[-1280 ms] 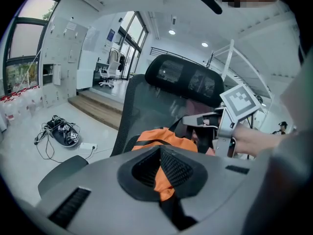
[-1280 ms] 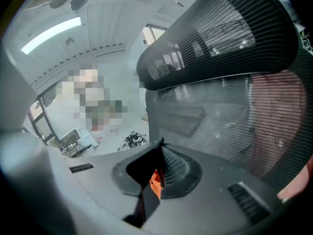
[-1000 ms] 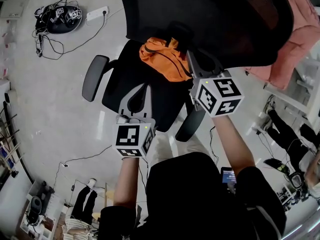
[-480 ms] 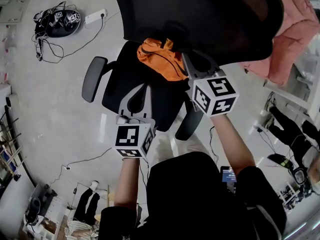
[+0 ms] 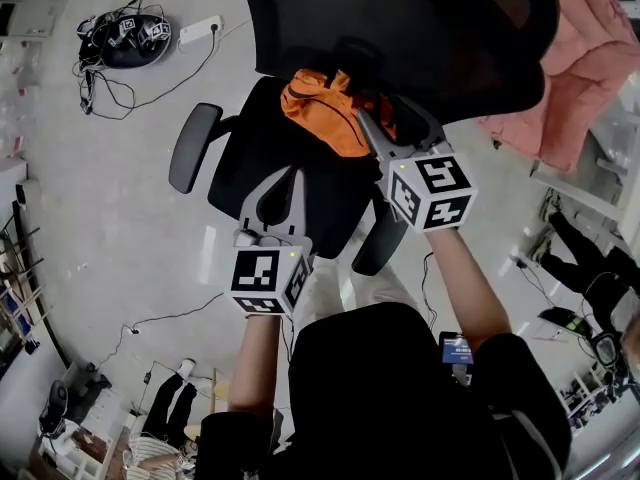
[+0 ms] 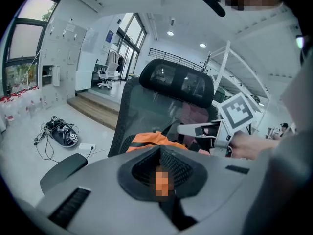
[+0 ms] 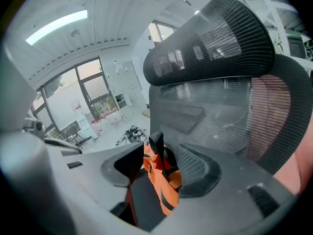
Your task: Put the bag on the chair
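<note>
An orange bag with black straps lies at the back of the black office chair's seat, under its mesh backrest. My right gripper reaches into the bag's right side. In the right gripper view its jaws are opening, with the bag and a black strap between them; the pads do not press on it. My left gripper hovers over the seat's front, shut and holding nothing. In the left gripper view the bag shows just past its jaws.
The chair's armrests flank the seat. A pink garment hangs at the right. On the floor at the far left lie a power strip, cables and a dark tray with marker cubes.
The right gripper's jaws, shut on the bag before, now stand apart. The bag rests on the seat in about the same spot. The left gripper has not moved.
</note>
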The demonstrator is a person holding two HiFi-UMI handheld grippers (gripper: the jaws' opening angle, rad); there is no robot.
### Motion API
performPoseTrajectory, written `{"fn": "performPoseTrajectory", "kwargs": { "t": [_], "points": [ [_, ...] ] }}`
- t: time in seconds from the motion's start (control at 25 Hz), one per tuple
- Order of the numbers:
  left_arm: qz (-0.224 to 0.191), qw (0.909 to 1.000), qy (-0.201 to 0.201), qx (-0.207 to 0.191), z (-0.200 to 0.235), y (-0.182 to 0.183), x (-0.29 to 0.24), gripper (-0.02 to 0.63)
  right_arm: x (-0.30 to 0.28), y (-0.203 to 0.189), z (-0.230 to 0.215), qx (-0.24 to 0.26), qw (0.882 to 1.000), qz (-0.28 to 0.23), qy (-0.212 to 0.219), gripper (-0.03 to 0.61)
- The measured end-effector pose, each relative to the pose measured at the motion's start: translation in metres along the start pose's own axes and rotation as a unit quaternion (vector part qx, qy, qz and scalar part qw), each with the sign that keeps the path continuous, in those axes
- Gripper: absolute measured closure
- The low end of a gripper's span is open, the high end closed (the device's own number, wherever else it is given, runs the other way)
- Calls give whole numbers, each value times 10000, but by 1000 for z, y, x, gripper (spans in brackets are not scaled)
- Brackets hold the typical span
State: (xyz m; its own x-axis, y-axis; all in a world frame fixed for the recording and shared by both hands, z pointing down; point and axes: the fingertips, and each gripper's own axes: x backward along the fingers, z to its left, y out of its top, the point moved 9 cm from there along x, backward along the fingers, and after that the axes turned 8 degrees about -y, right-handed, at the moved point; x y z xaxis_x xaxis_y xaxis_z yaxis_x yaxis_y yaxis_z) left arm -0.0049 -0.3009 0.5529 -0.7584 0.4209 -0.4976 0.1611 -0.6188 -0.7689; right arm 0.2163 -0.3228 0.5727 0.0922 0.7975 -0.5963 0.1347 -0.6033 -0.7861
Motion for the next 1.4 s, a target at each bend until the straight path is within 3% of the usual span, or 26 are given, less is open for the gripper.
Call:
{"fn": "performPoseTrajectory", "kwargs": {
  "t": [0.56,1.04,1.4],
  "points": [
    [-318,9990,-195,-242,-42,8,34,601,62,-1,13,-165,9998,-121,0,386],
    [-784,9949,-316,-555,-79,23,89,601,132,12,50,16,9992,-390,12,507],
    [-1059,9904,-279,-845,-102,23,135,601,180,13,80,174,9976,-667,78,556]
  ]
}}
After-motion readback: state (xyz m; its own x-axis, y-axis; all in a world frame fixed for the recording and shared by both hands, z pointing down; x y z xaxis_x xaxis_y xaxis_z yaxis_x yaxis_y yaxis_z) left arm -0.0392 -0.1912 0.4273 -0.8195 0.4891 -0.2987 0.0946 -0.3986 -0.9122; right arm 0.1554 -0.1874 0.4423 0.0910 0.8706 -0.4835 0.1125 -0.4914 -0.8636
